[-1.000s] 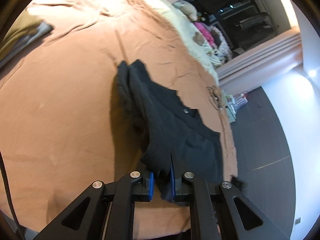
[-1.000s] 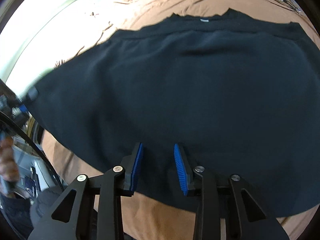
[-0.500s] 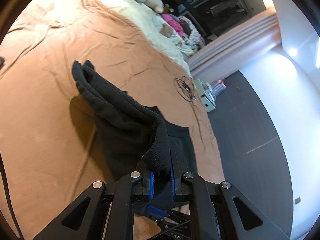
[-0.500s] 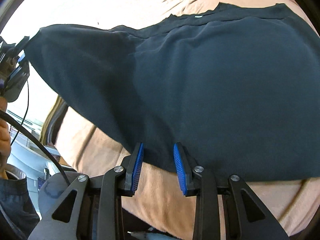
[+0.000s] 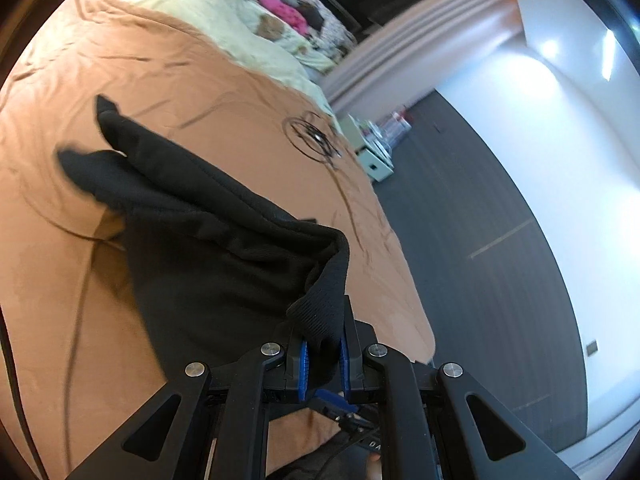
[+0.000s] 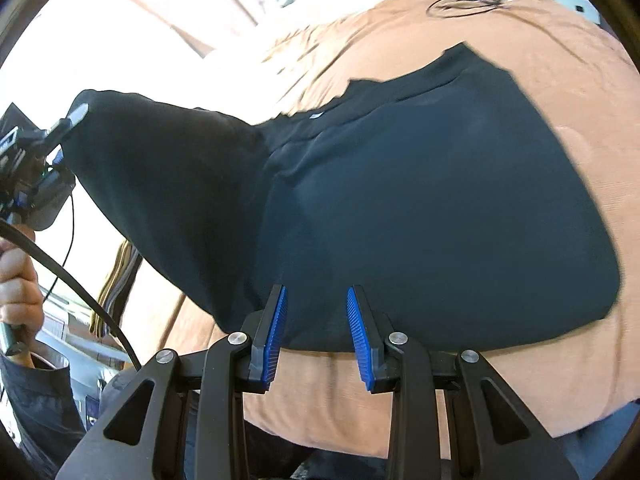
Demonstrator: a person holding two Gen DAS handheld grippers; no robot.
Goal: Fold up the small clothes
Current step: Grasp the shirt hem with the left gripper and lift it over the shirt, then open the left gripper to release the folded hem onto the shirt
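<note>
A black sweater [image 5: 208, 248] lies on the tan bedspread [image 5: 60, 300]. My left gripper [image 5: 323, 340] is shut on its ribbed hem corner and holds that corner raised, so the cloth hangs back to the bed in a fold. In the right wrist view the sweater [image 6: 440, 200] spreads over the bed, its left corner lifted by the left gripper [image 6: 68, 120]. My right gripper [image 6: 316, 296] hovers at the near hem. Its blue pads [image 6: 276, 332] stand apart, with the hem edge under the gap and nothing pinched.
A cream blanket with plush toys [image 5: 240, 32] covers the far end of the bed. Dark floor [image 5: 480, 220] and a white box [image 5: 372, 156] lie past the bed's right edge. Folded striped clothes [image 6: 116, 288] and a person's hand [image 6: 16, 280] are at the left.
The left gripper has lifted the sweater's corner and carried it across, folding the cloth over. The right gripper has slid back, so the near hem now lies close to its fingertips.
</note>
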